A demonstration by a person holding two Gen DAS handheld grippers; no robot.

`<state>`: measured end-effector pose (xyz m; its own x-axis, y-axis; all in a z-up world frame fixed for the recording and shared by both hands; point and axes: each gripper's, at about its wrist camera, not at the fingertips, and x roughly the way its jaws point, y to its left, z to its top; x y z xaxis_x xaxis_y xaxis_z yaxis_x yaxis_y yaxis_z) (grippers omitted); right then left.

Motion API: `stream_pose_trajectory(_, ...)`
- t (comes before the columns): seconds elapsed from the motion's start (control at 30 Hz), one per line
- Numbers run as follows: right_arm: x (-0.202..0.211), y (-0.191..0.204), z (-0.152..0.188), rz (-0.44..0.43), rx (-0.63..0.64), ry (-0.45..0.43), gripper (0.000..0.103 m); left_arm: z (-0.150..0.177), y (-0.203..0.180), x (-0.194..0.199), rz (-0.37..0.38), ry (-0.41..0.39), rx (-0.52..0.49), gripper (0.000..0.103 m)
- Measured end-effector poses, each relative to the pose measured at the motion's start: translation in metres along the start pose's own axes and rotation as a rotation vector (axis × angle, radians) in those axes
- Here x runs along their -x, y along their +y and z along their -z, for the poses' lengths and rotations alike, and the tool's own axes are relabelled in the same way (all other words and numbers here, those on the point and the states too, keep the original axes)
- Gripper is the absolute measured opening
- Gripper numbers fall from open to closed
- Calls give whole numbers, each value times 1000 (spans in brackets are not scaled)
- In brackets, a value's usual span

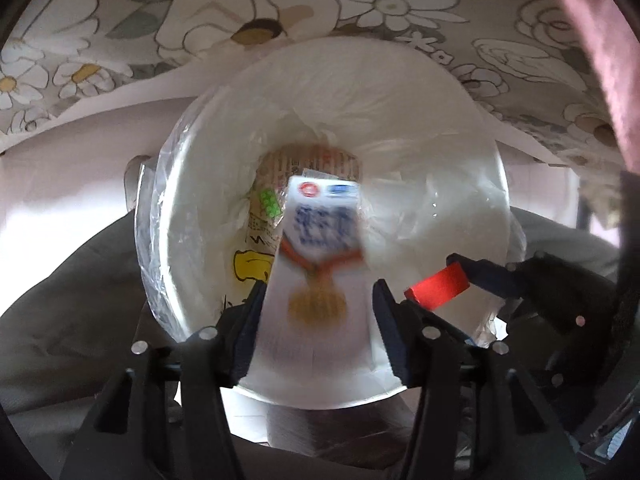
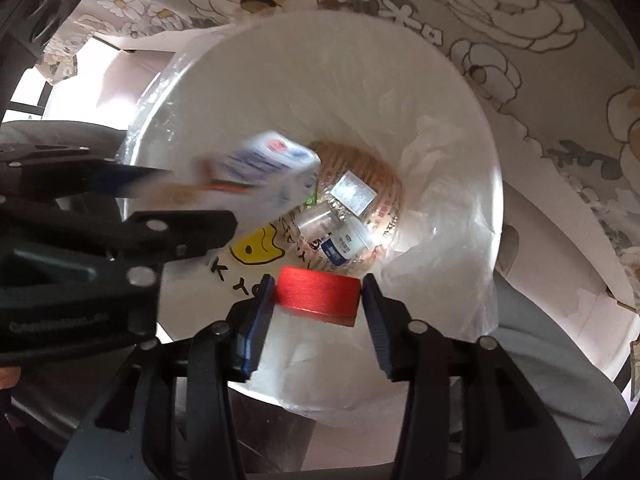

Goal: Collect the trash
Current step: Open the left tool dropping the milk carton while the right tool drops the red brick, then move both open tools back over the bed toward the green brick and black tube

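Home interior, flower-patterned cloth [image 1: 280, 8] draped overhead, plastic-lined white waste bin [image 2: 460, 92] holding household packaging, pink fabric [image 1: 592, 20]

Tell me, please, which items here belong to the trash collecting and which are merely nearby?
Job:
- white carton
- red tape roll
- lined bin
- wrappers already in the bin

Nearby:
- floral cloth
- pink fabric
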<state>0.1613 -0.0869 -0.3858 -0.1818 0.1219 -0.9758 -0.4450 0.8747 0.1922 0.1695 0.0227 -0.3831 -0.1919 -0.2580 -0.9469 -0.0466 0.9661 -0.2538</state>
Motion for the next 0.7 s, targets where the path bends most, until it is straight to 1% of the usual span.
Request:
stream_pose_trajectory(0.03, 0, -1, 0, 2, -2, -1, 51, 0, 1, 0, -6, -3, 5, 62)
stream_pose_trajectory(0.07, 0, -1, 0, 1, -4, -4, 51, 0, 2, 1, -6, -7, 7, 63)
stream_pose_trajectory(0.4, 2, 0, 2, 8, 5, -17, 51, 3, -2, 7, -29, -14, -10, 63)
stream_pose_trajectory(0.57, 15, 3, 6, 16, 15, -34, 51, 13, -5, 18, -47, -30, -29, 63)
stream_pose_trajectory(0.7, 31, 7, 14, 16, 30, -59, 51, 24, -6, 34, -58, -56, -56, 63)
